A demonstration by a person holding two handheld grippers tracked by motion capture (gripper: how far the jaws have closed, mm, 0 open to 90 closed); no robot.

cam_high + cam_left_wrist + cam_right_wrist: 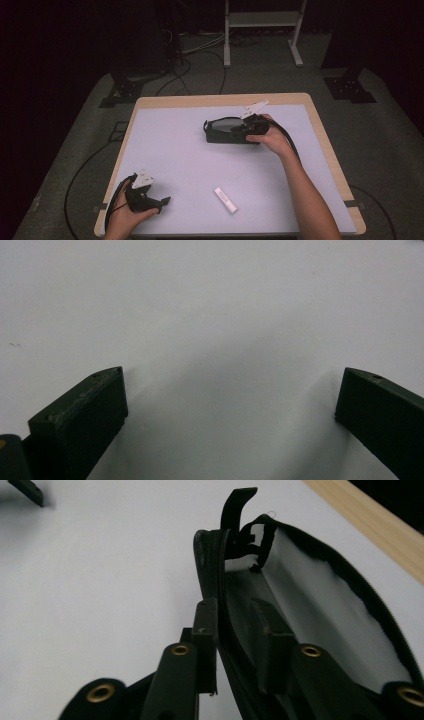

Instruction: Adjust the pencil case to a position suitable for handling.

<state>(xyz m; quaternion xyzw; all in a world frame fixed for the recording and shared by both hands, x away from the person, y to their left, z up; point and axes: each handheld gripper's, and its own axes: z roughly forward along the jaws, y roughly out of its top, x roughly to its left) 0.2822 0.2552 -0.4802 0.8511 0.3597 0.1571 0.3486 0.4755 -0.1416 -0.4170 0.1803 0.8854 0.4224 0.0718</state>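
A black zip pouch [222, 131] with a pale mesh inside lies at the far middle of the white table mat [180, 150], its top open. My right gripper [243, 130] is shut on the pouch's near zipped edge. In the right gripper view the jaws pinch that edge [225, 605], and the open mouth of the pouch [320, 610] spreads to the right. My left gripper [161, 202] rests at the front left of the mat, open with nothing between its fingers. Bare mat lies between its jaws [230, 385]. A small white tube [225, 200] lies near the front middle.
The table's wooden rim [325, 135] frames the mat. Beyond the table stand a white metal frame [262, 30], black stand bases [350, 87] and cables on the grey floor. A cable [80, 175] trails off the table's left side.
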